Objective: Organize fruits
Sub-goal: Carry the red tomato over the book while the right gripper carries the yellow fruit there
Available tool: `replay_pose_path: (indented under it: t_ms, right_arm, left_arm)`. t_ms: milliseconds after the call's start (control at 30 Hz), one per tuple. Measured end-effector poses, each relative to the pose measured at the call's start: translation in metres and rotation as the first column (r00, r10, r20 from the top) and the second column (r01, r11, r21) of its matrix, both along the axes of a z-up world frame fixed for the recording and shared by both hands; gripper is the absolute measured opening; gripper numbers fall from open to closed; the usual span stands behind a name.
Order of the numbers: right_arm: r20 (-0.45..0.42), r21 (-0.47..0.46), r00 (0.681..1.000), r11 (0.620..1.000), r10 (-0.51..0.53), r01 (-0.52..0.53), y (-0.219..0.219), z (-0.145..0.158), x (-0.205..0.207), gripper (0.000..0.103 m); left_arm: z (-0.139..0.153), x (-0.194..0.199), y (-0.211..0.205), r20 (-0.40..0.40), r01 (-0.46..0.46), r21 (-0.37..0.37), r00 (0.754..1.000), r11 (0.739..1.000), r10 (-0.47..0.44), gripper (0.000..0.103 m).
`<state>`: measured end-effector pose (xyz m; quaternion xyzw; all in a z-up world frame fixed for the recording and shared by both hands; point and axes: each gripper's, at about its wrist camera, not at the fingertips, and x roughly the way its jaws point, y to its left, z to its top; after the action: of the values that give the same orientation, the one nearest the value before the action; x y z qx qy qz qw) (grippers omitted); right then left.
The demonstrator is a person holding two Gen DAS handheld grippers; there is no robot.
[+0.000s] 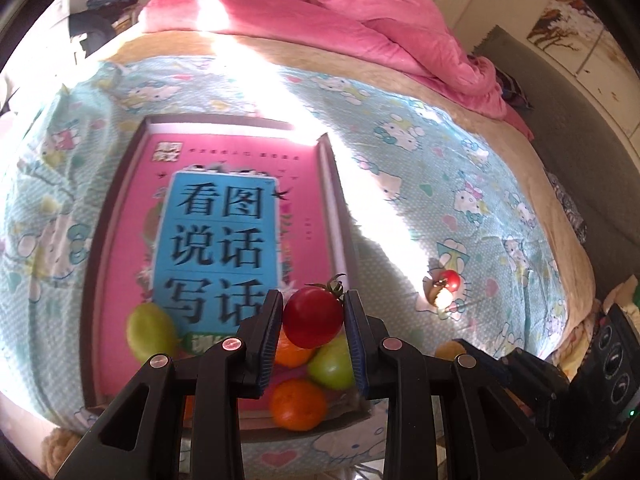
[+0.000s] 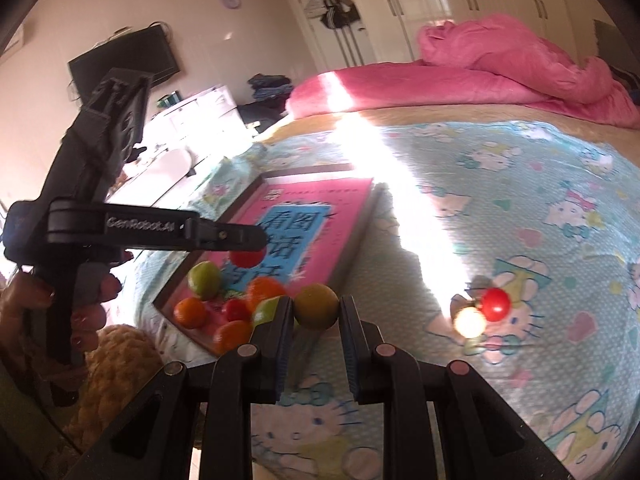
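Note:
My left gripper (image 1: 313, 322) is shut on a red cherry tomato (image 1: 313, 316) and holds it above the near end of a shallow box (image 1: 90, 280) lined with a pink book. Oranges (image 1: 298, 404) and green fruits (image 1: 150, 330) lie in that near end. In the right wrist view my right gripper (image 2: 316, 306) is shut on a yellow-green fruit (image 2: 316, 306) just right of the box (image 2: 360, 224), above the bedsheet. The left gripper (image 2: 256, 242) shows there holding the tomato over the fruit pile (image 2: 236, 308). Another red tomato (image 2: 495, 304) lies on the sheet to the right.
The box sits on a bed with a Hello Kitty sheet (image 2: 520, 208). A pink quilt (image 2: 500, 68) is heaped at the far end. A bright sun stripe crosses the sheet. A small pale fruit (image 2: 470, 322) lies by the loose tomato. A yellow plush (image 2: 116, 364) sits at the bed's near-left corner.

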<state>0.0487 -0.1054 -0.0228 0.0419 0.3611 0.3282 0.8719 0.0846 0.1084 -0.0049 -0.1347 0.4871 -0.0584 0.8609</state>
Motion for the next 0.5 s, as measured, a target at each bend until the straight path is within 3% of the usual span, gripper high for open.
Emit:
replay_pose_path:
  t_ms: [500]
  right_arm:
    - [0.004, -0.068, 0.994, 0.992, 0.107, -0.107, 0.063, -0.001, -0.011, 0.024]
  left_arm:
    - [-0.013, -0.035, 0.082, -0.021, -0.154, -0.007, 0.988, 0.988, 0.154, 0.032]
